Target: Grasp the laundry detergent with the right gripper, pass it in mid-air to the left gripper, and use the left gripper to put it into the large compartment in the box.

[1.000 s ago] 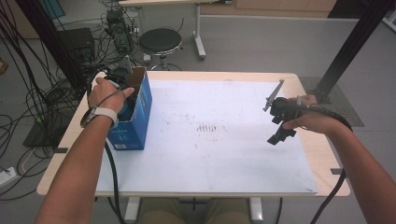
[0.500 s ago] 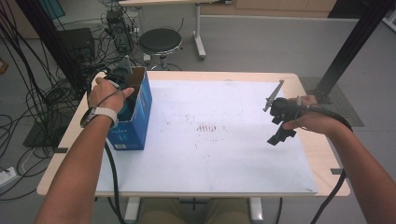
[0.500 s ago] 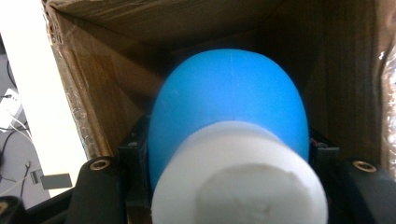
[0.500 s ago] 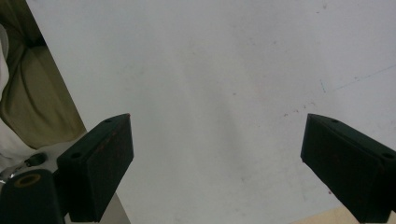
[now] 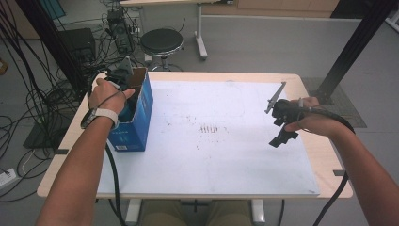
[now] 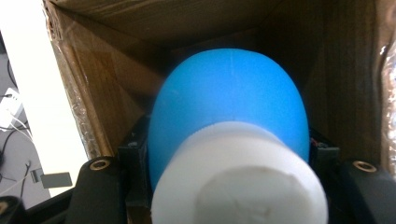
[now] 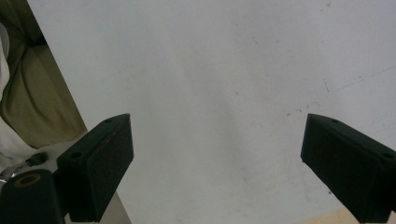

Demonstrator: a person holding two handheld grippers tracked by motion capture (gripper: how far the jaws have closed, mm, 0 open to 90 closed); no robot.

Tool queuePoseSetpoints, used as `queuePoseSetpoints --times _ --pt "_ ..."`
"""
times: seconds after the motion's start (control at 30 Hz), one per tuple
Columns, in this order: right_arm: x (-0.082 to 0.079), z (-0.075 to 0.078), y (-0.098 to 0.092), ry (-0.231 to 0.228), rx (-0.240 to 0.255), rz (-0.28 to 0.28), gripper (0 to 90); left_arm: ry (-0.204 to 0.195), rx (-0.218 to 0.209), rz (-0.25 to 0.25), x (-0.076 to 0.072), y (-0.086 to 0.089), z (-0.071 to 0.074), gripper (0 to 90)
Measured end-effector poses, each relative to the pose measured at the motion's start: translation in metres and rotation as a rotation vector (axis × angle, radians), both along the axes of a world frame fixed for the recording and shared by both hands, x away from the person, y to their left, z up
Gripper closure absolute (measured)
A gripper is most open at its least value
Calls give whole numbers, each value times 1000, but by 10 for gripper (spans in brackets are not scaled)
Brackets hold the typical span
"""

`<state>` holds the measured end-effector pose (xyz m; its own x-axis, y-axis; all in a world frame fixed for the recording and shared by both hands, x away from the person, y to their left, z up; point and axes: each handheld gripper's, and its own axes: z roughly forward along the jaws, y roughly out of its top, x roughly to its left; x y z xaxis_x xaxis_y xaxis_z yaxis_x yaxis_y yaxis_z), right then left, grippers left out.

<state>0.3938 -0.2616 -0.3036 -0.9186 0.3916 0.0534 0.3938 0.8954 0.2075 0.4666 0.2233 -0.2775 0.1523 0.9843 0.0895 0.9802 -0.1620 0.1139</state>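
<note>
Left gripper [image 5: 123, 81] is down inside the open top of the blue cardboard box [image 5: 136, 123], which stands near the table's [image 5: 235, 188] left edge, toward the far corner. In the left gripper view the jaws are clamped on a blue bottle [image 6: 229, 107] with a white cap [image 6: 240, 179], one black jaw pressed against each flank.

Key relation: the bottle's long axis runs straight out from the jaws into the box, cap end toward the camera and rounded blue end toward the box's depths. Judging by that, any lift or lowering runs along the box's opening, with brown corrugated walls close on all sides.

Materials: bottle smooth, matte plastic, bulbous; cap thick, cylindrical, slightly rough on top. Box inner walls are raw cardboard with clear tape along one edge.

Right gripper [image 5: 281, 123] hangs over the white sheet [image 5: 211, 155] near the table's right edge, jaws spread wide with nothing between them, well apart from the box. The left hand [image 5: 107, 94] is plainly the nearer one.
</note>
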Motion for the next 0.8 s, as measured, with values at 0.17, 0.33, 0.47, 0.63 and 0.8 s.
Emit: queuePoseSetpoints --times 0.17,0.33,0.47,0.63,0.8 --pt "0 1 0 -2 1 -3 94 1 -1 4 -1 2 0 370" --pt "0 1 0 -3 0 -2 94 1 -2 1 -1 2 0 370" --pt "0 1 2 0 -2 -2 94 -1 -1 -2 -1 2 0 370" --pt "1 1 4 -1 -2 1 94 -1 -1 -3 -1 2 0 370" --pt "1 0 5 1 -2 3 94 -1 3 -3 -1 1 0 369"
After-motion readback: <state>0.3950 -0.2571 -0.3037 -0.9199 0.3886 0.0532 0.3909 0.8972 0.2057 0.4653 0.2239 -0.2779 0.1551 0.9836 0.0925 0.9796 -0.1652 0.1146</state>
